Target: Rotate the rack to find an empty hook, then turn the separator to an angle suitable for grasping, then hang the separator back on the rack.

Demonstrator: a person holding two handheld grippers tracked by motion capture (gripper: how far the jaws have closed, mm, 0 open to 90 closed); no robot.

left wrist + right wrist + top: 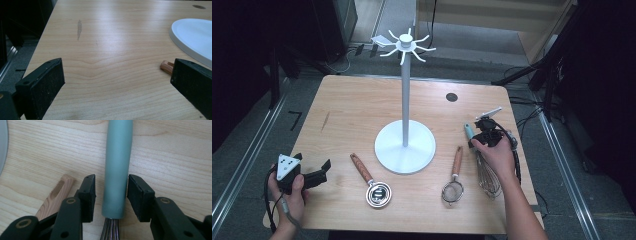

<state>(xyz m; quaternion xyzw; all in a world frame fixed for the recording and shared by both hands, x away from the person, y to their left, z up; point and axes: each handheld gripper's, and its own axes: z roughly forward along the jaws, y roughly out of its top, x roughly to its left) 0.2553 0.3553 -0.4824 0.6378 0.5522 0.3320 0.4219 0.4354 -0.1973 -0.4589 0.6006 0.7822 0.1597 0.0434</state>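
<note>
While my right gripper (111, 192) straddles the whisk (117, 165) handle, pads not yet pressing.
Right hand angled down at the table; left gripper (117, 82) rests low, jaws wide apart.

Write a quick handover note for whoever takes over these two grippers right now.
Right gripper: jaws astride the whisk handle near its wire end, a slim gap each side, not clamped yet. The whisk lies flat on the table, right of the strainer.
Left gripper: open, holding nothing, at the table's near left corner.
The measuring cup lies left of the rack base. All hooks on the rack are bare.
Done: whisk lined up for the grasp.
Left: probably close on the whisk and hang it, then the strainer and cup.
</note>
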